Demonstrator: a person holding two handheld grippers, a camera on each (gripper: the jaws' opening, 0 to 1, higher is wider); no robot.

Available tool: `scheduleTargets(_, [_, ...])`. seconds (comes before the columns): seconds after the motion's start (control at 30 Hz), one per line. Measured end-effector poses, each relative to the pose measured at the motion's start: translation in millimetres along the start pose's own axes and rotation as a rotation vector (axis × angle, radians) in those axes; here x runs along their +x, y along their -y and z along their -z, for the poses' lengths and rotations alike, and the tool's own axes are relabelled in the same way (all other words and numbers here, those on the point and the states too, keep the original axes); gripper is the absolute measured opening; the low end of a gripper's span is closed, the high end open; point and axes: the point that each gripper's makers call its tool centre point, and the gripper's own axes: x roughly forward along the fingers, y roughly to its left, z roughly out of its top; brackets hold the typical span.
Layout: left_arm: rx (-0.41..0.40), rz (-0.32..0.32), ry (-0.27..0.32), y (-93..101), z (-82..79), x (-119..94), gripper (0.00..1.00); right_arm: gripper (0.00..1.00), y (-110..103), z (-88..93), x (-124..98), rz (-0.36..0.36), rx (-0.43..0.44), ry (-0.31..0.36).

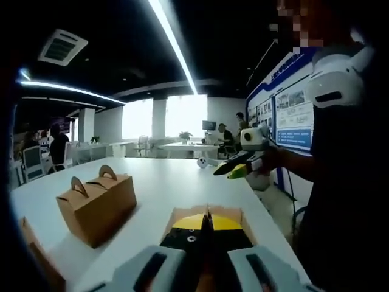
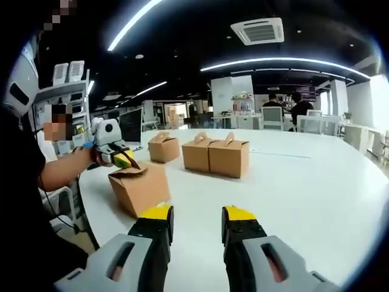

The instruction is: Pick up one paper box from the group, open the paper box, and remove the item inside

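No legible writing on the boxes. My left hand-held gripper point(image 1: 206, 234), bottom centre of the left gripper view, jaws closed on the top flap of a paper box point(image 2: 138, 185) at the table point(image 2: 304, 182) edge. My right hand-held gripper point(image 2: 196, 228), jaws apart, holds nothing, w/ box upper left of it. Three closed boxes point(image 2: 209, 153) behind.

Left gripper point(image 1: 206, 243): grey moulded body at 6 o'clock with two dark slots, black jaws, yellow tips; seen from right gripper view as white housing, yellow-green tip.
Right gripper point(image 2: 196, 228): same grey body, slotted, black jaws capped yellow.
Person point(image 1: 346, 182): dark short-sleeved top, white pack at shoulder.
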Motion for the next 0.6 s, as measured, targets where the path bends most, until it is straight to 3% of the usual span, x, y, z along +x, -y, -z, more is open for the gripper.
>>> scheduleTargets(0.13, [0.029,-0.005,0.030,0.4,-6.3,-4.3,0.32,0.33,0.4,0.3,-1.4,0.000,-0.001,0.000])
scheduleTargets(0.27, [-0.012,-0.032,0.031,0.7,-10.3,-5.4,0.34,0.33,1.9,-0.4,-3.2,0.000,0.011,0.012])
scheduleTargets(0.43, [-0.050,-0.172,0.062,-5.6,-20.0,-15.6,0.31,0.33,-5.0,0.9,2.1,-0.035,-0.017,0.001])
scheduleTargets(0.53, [-0.043,-0.292,0.037,-8.2,-18.8,-25.9,0.31,0.33,-12.2,-1.2,4.4,-0.067,-0.039,0.006])
scheduleTargets(0.6, [-0.077,-0.341,0.075,-5.2,-24.1,-32.0,0.30,0.33,-17.0,-0.3,9.2,-0.094,-0.046,0.002])
